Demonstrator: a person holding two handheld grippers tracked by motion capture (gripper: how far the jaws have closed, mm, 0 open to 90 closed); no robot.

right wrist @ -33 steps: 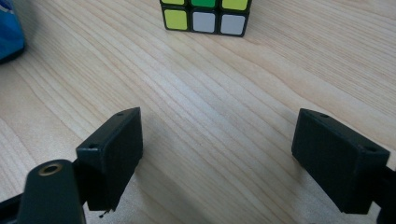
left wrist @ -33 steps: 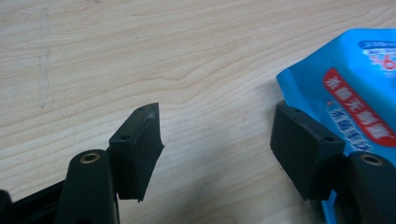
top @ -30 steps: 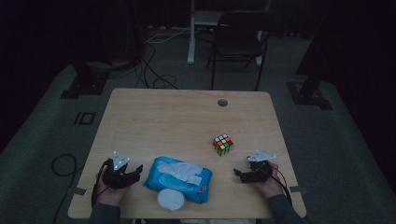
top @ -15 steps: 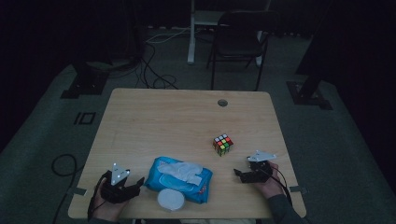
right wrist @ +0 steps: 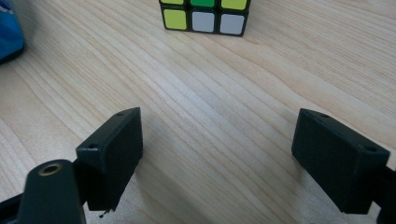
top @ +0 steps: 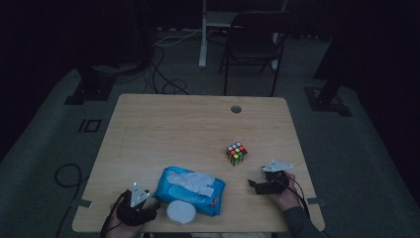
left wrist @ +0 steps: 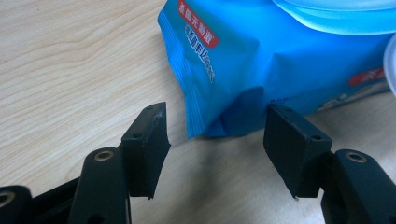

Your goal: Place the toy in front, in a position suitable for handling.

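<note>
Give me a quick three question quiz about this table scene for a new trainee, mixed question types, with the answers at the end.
1. True or false: the left claw is shut on the blue wipes pack.
2. Which claw faces the puzzle cube: A) left, B) right?
3. Fill in: the white round lid lies at the pack's ____ edge, toward the person.

Key: 1 false, it is open with the pack's corner just ahead of its jaws; 2 B; 3 near.
</note>
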